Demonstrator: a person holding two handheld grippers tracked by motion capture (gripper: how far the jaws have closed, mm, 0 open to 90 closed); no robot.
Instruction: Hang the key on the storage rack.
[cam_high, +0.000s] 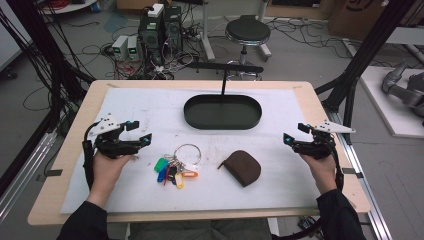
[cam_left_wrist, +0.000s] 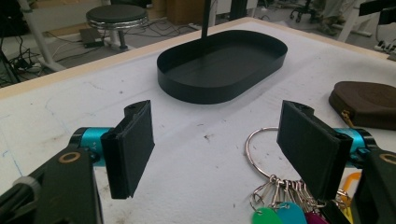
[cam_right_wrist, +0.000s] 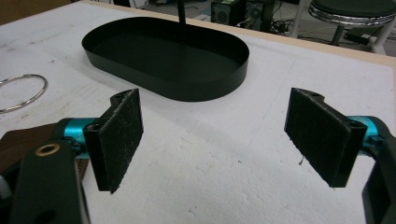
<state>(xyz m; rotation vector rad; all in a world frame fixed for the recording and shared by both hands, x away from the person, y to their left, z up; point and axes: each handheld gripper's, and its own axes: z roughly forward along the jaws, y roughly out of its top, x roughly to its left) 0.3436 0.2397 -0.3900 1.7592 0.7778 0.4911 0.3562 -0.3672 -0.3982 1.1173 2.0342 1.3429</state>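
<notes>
Keys on a large metal ring, with tags in green, blue, yellow, orange and purple, lying on the white mat near the front middle of the worktop. Just right of them, a brown zipped pouch, apart from the keys. Farther back, centred, an empty black oval tray with a thin black post rising behind its far rim.

Left hand-held gripper held in the left hand at the left of the mat, jaws spread wide and gripping nothing, just left of the keys and not touching them. Seen from the left gripper view: ring and tags low beside the right-hand jaw, tray ahead, pouch at the right edge.

Right hand-held gripper held in the right hand at the right of the mat, jaws likewise wide apart and empty, well apart from the pouch. Seen from the right gripper view: bare mat between the two black pads, tray ahead, part of the ring at the left edge.

Beyond the worktop, on the floor: a round stool, computer boxes and loose cables.
</notes>
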